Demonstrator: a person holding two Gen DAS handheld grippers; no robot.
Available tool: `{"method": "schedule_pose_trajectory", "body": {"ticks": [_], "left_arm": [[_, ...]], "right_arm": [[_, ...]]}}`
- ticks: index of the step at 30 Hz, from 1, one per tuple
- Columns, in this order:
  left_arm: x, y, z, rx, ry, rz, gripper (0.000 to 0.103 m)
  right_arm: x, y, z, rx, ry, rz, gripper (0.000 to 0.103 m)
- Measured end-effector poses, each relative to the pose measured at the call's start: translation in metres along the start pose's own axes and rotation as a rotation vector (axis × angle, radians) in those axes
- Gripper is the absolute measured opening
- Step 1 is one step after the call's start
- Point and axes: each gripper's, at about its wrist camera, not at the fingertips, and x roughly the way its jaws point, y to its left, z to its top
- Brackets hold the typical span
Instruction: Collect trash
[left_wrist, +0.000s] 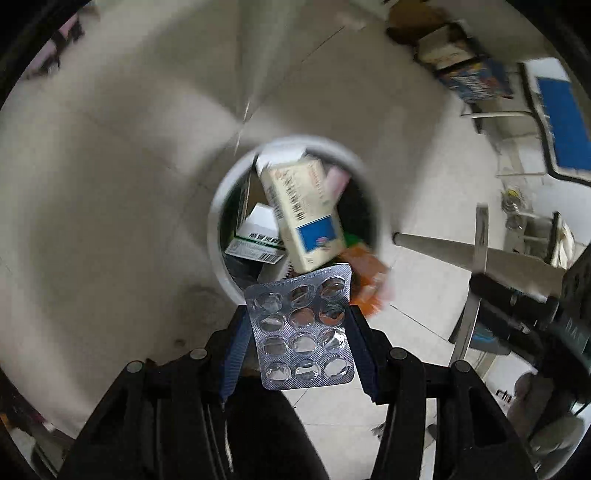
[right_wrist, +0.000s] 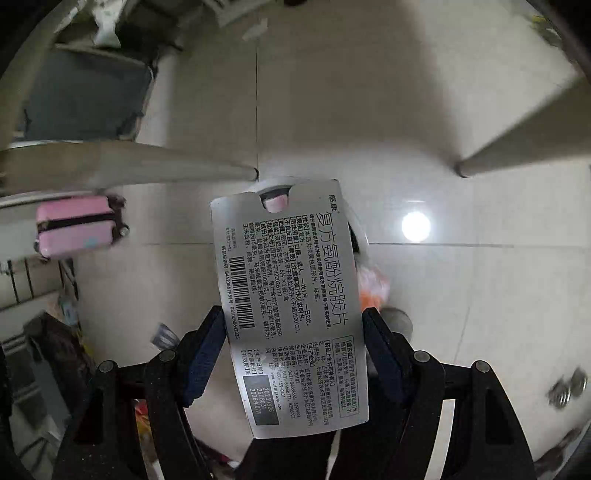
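My left gripper (left_wrist: 298, 314) is shut on an empty silver blister pack (left_wrist: 303, 328), which it holds by its side edges. It hangs over a round white trash bin (left_wrist: 218, 221) on the floor. In the bin lie a cream-and-blue medicine box (left_wrist: 306, 214) and a green-and-white box (left_wrist: 251, 236). My right gripper (right_wrist: 293, 312) is shut on a flat silver medicine box (right_wrist: 291, 302) printed with text and a barcode. This box hides most of the bin (right_wrist: 273, 183) below it. An orange wrapper (left_wrist: 369, 280) (right_wrist: 373, 291) lies at the bin's edge.
Pale table legs (left_wrist: 436, 247) (right_wrist: 147, 166) (right_wrist: 517, 147) slant down to the tiled floor around the bin. A pink suitcase (right_wrist: 77, 229) stands at the left. Printed blue boxes (left_wrist: 472, 77) sit at the far right. Clutter fills the lower left corner.
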Motion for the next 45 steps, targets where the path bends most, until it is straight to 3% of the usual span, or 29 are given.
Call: {"method": "schedule_pose_trajectory", "body": {"ticks": [2,5,7,9,10,14,19,25,33,40,45], "left_arm": [[0.035,0.013,0.009,-0.043,0.036,-0.028,0.049],[0.052,0.021,0.016,-0.06,0.042,-0.027,0.053],[0.049,0.022,0.018,-0.066,0.026,-0.015,0.086],[0.038,0.024,0.017,-0.069,0.021,-0.002,0.099],[0.03,0.025,0.015,-0.067,0.015,0.021,0.099],[-0.009,0.019,0.005,-0.01,-0.026,0.134,0.099],[-0.086,-0.009,-0.018,0.135,-0.125,0.355,0.099],[-0.192,-0.064,-0.056,0.304,-0.185,0.399,0.099],[-0.324,-0.13,-0.119,0.506,-0.192,0.354,0.099],[-0.417,-0.166,-0.154,0.598,-0.247,0.27,0.099],[-0.47,-0.182,-0.175,0.616,-0.283,0.171,0.099]], "right_arm": [[0.042,-0.002,0.022,-0.05,0.034,-0.039,0.076],[0.08,0.002,0.045,-0.098,0.056,-0.075,0.076],[0.106,0.008,0.057,-0.123,0.109,-0.057,0.077],[0.12,0.009,0.062,-0.124,0.155,-0.049,0.084],[0.12,0.01,0.062,-0.13,0.158,-0.047,0.103],[0.094,0.007,0.052,-0.117,0.131,-0.035,0.103],[0.008,0.015,0.006,-0.138,0.032,-0.101,0.103],[-0.11,0.043,-0.062,-0.125,-0.092,-0.191,0.103],[-0.268,0.087,-0.153,-0.074,-0.21,-0.196,0.103],[-0.376,0.117,-0.219,-0.037,-0.266,-0.138,0.103],[-0.449,0.133,-0.255,-0.037,-0.329,-0.095,0.103]]}}
